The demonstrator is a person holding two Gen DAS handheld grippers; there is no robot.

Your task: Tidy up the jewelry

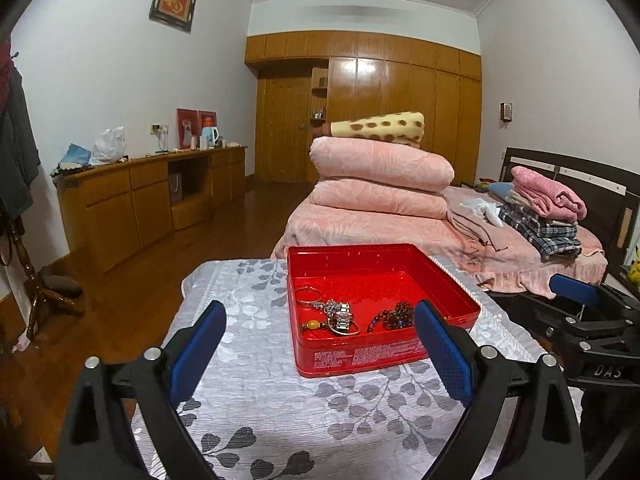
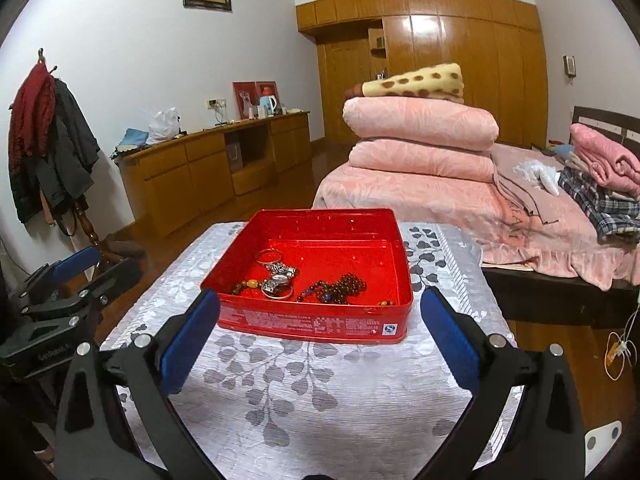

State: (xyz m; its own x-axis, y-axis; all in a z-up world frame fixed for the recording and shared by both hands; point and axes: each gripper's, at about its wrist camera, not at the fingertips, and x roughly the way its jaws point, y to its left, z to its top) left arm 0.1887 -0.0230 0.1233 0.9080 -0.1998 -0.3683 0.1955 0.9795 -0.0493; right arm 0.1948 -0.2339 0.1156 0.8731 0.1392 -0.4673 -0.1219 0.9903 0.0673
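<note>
A red tin box (image 1: 362, 354) (image 2: 312, 326) stands open on a small table with a leaf-patterned cloth (image 1: 256, 412) (image 2: 320, 392). Inside lie a silver bangle (image 1: 308, 295) (image 2: 269, 257), a silver watch with chain (image 1: 340, 314) (image 2: 280, 276), an amber bead strand (image 1: 311, 325) (image 2: 247, 285) and a dark bead string (image 1: 394, 316) (image 2: 340, 286). My left gripper (image 1: 320, 316) is open, hovering just before the box's near wall. My right gripper (image 2: 320, 300) is open too, its blue pads (image 2: 448, 336) flanking the box's front. Neither holds anything.
A bed with stacked pink quilts (image 1: 380, 180) (image 2: 420, 140) and folded clothes (image 1: 540, 212) lies beyond the table on the right. A wooden sideboard (image 1: 140, 196) lines the left wall. A coat rack (image 2: 52, 140) stands at the left. The other gripper shows at each view's edge (image 1: 592, 320) (image 2: 60, 292).
</note>
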